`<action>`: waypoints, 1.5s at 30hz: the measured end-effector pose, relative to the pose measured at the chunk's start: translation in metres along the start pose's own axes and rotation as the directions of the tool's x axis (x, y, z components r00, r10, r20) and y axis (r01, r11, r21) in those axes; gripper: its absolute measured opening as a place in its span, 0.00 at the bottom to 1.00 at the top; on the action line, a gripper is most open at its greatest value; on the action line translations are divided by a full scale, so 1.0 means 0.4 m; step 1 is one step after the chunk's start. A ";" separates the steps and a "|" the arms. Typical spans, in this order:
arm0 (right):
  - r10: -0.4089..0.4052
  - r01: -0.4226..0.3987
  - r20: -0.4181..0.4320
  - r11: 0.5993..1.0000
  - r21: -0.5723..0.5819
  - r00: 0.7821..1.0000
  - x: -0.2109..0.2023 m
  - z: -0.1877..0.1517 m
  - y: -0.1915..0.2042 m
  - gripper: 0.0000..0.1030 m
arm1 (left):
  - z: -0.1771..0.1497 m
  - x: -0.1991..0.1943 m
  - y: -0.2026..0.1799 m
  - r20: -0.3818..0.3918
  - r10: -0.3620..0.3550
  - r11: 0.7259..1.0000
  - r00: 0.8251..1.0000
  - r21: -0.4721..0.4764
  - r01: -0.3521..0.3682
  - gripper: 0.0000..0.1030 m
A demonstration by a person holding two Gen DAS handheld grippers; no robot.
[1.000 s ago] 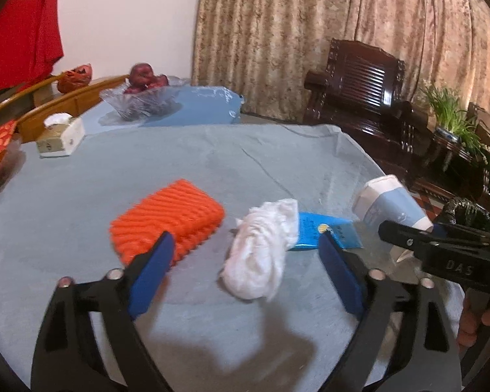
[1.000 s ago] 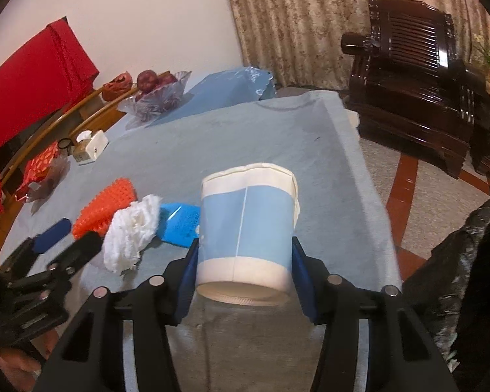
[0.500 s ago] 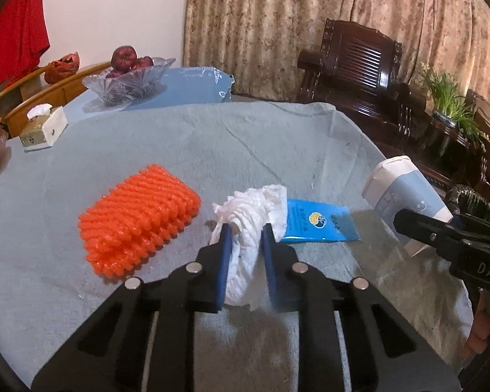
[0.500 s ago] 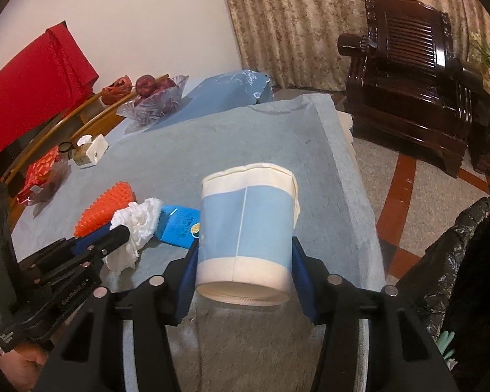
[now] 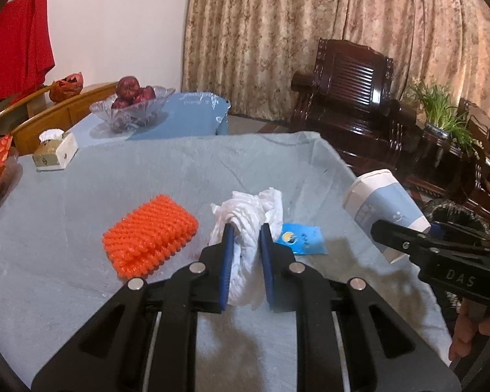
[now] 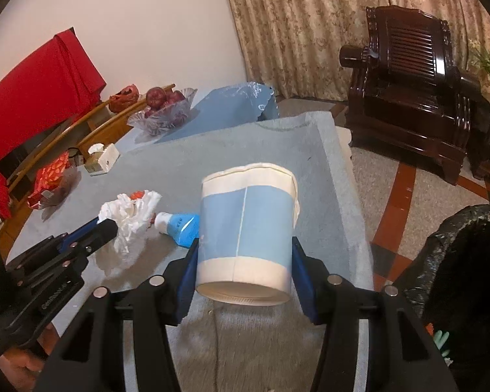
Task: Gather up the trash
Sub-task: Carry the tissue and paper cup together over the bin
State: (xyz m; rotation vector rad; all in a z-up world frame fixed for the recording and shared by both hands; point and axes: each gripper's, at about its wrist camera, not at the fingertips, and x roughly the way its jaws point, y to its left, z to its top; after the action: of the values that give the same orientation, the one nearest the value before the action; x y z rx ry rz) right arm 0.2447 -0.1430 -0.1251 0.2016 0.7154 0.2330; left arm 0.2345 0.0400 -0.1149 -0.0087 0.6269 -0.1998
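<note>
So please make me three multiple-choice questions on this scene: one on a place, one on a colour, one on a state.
1. Where is the orange sponge?
A. in the fruit bowl
B. on the grey cloth, left of the tissue in the left wrist view
C. in the bin

2. What colour is the middle band of the paper cup?
A. red
B. green
C. light blue

3. What is the left tool doing?
A. its pads clamp the white tissue
B. it is open above the sponge
C. it holds the blue packet

Answers: 1 B, the sponge lies on the cloth beside the tissue. 2 C, the right tool grips a cup with a blue band between cream edges. 3 A, the tissue is pinched between the blue pads, while the blue packet lies on the cloth.
</note>
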 end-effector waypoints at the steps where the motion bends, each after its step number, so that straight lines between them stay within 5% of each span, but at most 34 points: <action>1: 0.000 0.000 0.004 1.000 0.000 1.000 -0.006 0.001 -0.001 0.50 | 0.004 -0.012 -0.005 0.007 -0.003 1.000 1.000 -0.002 0.003 0.15; 26: -0.093 0.093 0.153 0.996 0.011 0.984 -0.325 -0.021 -0.083 0.50 | 0.026 -0.162 -0.209 0.076 -0.148 0.988 0.986 0.064 0.143 0.15; 37: -0.216 0.202 0.180 0.975 0.093 0.960 -0.457 -0.086 -0.221 0.50 | 0.014 -0.175 -0.398 0.066 -0.279 0.952 0.958 0.153 0.266 0.15; 45: -0.305 0.279 0.161 0.946 0.167 0.939 -0.527 -0.150 -0.342 0.50 | -0.019 -0.156 -0.551 0.011 -0.384 0.901 0.923 0.223 0.372 0.15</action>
State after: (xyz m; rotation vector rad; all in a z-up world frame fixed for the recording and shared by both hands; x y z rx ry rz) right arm 0.0697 -0.3263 -0.0737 0.2454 0.5682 -0.1216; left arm 0.1403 -0.1641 -0.0698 0.0753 0.5410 -0.6445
